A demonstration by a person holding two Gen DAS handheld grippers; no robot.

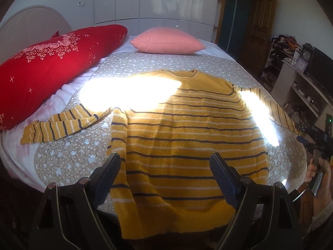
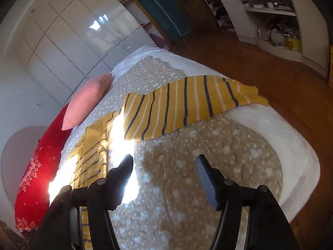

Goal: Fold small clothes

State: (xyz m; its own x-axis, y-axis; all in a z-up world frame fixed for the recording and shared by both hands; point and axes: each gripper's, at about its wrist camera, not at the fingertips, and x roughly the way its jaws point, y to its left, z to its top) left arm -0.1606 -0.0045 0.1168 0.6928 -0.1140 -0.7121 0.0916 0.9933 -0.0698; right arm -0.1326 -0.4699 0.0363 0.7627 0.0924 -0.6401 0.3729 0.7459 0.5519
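Note:
A yellow sweater (image 1: 187,133) with dark and white stripes lies flat on the bed, neck away from me, hem near the front edge. Its left sleeve (image 1: 60,127) lies bent out to the left; its right sleeve (image 2: 187,104) stretches toward the bed's right edge. My left gripper (image 1: 166,162) is open and empty, hovering over the sweater's lower body. My right gripper (image 2: 164,164) is open and empty above the bedspread (image 2: 187,187), near the right sleeve. The right gripper also shows in the left wrist view (image 1: 318,145), held in a hand at the far right.
A red floral pillow (image 1: 45,66) lies along the bed's left side and a pink cushion (image 1: 168,41) at the far end. White wardrobes (image 1: 154,0) stand behind. Shelves with clutter (image 1: 295,79) and wooden floor (image 2: 270,73) are to the right. Bright sun patches cross the sweater.

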